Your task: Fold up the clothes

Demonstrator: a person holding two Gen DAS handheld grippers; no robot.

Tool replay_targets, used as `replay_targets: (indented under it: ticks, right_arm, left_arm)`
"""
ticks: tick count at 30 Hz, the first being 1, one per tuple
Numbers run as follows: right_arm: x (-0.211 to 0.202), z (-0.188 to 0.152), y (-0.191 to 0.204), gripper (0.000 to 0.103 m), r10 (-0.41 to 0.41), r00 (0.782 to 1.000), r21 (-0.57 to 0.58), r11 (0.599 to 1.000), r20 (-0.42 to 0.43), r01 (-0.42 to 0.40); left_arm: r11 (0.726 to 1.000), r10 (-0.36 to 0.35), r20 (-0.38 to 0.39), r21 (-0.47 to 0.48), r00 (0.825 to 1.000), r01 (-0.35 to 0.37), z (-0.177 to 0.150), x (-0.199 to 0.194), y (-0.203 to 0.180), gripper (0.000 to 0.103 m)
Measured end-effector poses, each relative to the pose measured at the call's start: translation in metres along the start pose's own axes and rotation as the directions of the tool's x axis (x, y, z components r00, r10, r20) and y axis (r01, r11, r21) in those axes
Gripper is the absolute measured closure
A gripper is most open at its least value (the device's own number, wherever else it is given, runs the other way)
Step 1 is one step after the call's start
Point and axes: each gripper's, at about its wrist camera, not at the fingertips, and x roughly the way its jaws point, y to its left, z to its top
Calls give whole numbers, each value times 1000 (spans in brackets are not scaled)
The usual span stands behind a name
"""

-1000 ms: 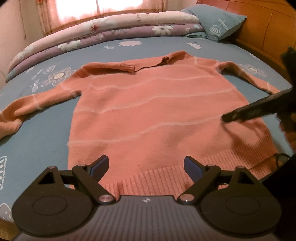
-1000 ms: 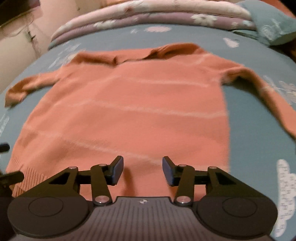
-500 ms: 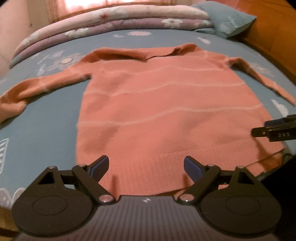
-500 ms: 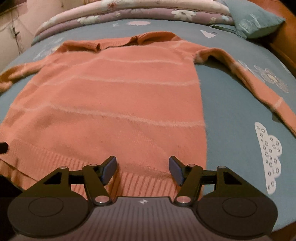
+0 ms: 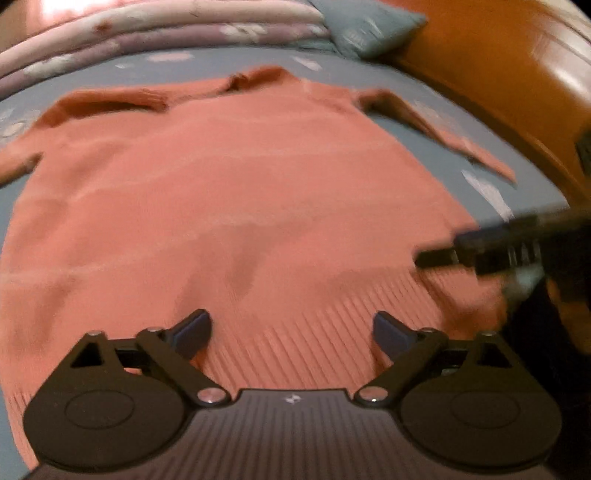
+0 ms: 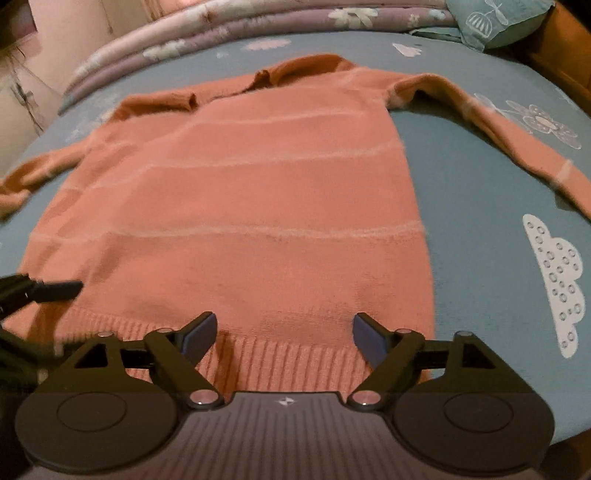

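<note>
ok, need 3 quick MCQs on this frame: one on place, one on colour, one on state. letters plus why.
1. Where does the sweater lie?
A. on the bed
B. on a chair
C. on the floor

2. What colour is the bed sheet?
A. white
B. blue
C. green

3. How is the sweater lying?
A. folded in half
B. rolled up
C. spread flat, sleeves out

Answers:
1 A: it rests on the sheet, with the pillow and rolled quilt beyond it.
2 B: blue with white cloud and flower prints.
3 C: the whole body shows, a sleeve out to each side, ribbed hem nearest the right hand-held gripper. Its jaws are opening over the hem and pinch nothing; likewise the left hand-held gripper.
</note>
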Motion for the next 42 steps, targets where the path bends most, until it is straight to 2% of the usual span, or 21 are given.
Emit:
replay_targets:
  ticks: [3, 6, 12, 14, 17, 20, 22, 25, 31, 36, 42]
  right_arm:
    - [3, 0, -3, 1, 46, 999, 18, 999, 8, -46]
    - [6, 0, -1, 0, 45, 999, 12, 999, 14, -45]
    - [4, -4, -7, 0, 76, 996, 23, 997, 46, -77]
    - [3, -4, -10, 0, 90, 995, 32, 995, 53, -92]
    - [3, -4, -12, 0, 100, 993, 34, 994, 56, -102]
    - [3, -6, -11, 0, 103, 993, 16, 994, 60, -104]
    - [4, -8, -10, 0, 99, 993, -4, 995, 65, -99]
    - [4, -12, -5, 0, 83, 993, -55, 995, 79, -79]
    - [7, -18, 7, 0, 28, 996, -145, 989, 89, -15]
    - [8, -19, 11, 0, 3, 996, -164, 986, 85, 11]
    - [9, -22, 17, 0, -30, 996, -192, 980, 80, 45]
  left_arm:
    - [998, 13, -39, 66, 999, -10, -9, -7, -9, 5]
    - [997, 13, -64, 80, 998, -7, -7, -16, -9, 5]
    - [999, 4, 21, 53, 1000, -5, 32, -17, 0, 5]
    - [999, -16, 27, 39, 1000, 15, 45, -7, 1, 5]
    - [1000, -21, -26, -9, 999, 21, 55, 16, 5, 5]
    - [999, 13, -97, -45, 995, -17, 47, 30, 6, 5]
    - [999, 27, -81, -32, 996, -29, 38, 28, 3, 4]
    - [997, 22, -77, -67, 997, -27, 29, 20, 5, 3]
    - [975, -34, -37, -222, 999, 25, 26, 15, 21, 1]
    - [980, -26, -63, -200, 998, 13, 34, 18, 18, 1]
    - [980, -50, -30, -194, 998, 44, 29, 15, 21, 1]
